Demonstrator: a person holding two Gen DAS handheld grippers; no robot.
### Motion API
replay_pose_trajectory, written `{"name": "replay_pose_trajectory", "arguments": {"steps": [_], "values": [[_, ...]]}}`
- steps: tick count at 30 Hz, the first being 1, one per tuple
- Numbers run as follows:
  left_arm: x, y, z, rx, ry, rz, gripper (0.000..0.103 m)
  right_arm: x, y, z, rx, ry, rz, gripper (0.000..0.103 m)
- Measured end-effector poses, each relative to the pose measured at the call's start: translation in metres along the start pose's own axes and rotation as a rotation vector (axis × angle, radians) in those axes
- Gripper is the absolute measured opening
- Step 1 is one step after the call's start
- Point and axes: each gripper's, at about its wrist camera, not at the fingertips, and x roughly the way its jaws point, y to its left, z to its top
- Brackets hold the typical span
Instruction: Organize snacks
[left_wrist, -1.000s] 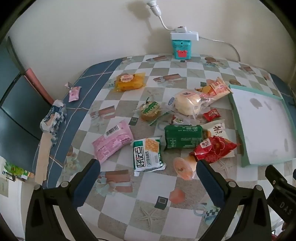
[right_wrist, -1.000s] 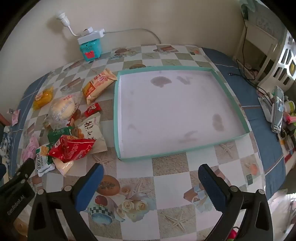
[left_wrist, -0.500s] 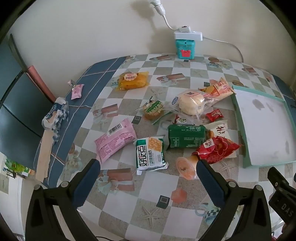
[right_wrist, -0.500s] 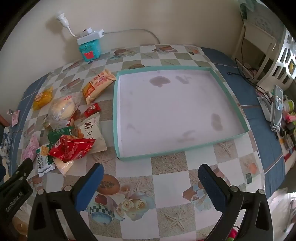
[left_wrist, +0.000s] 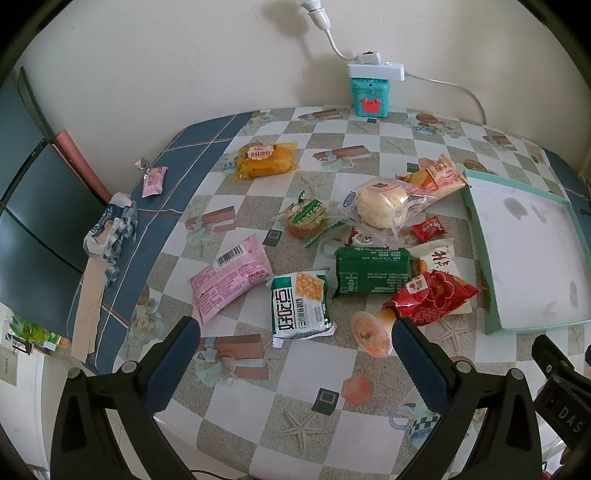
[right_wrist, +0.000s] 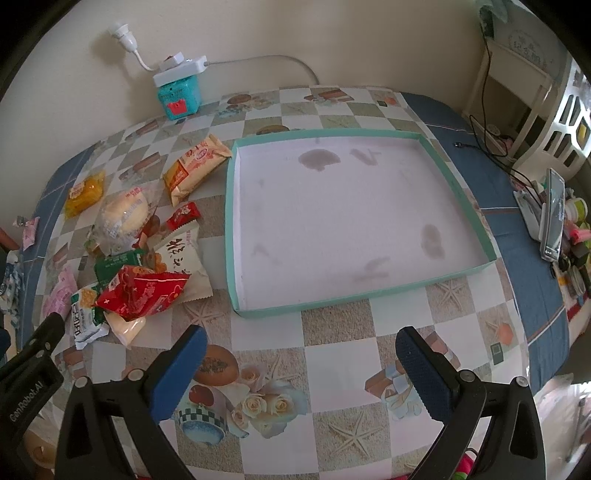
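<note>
Snacks (left_wrist: 354, 254) lie scattered at nine o'clock of an empty teal tray (right_wrist: 232, 229); left gripper (left_wrist: 295, 341) and right gripper (right_wrist: 301, 349) hover spread wide, holding nothing.

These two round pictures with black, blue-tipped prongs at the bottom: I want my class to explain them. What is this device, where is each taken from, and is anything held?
A person holds a two-finger gripper in each hand; a fisheye camera on each looks along its fingers. The left gripper faces scattered snack packets, such as a green-and-white cracker packet and a red flowered bag, on a checked tablecloth. The right gripper faces an empty, teal-rimmed shallow white tray. Both are open and hold nothing.
</note>
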Motion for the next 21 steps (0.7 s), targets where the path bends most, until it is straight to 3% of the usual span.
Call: {"name": "replay_pose_trajectory", "arguments": {"steps": [21], "values": [[0.0037,0.0025,-0.0004,-0.013,0.026,0.004,0.103,0.0018,-0.0006,-0.0012,0.004,0.005,-0.001,0.103]]}}
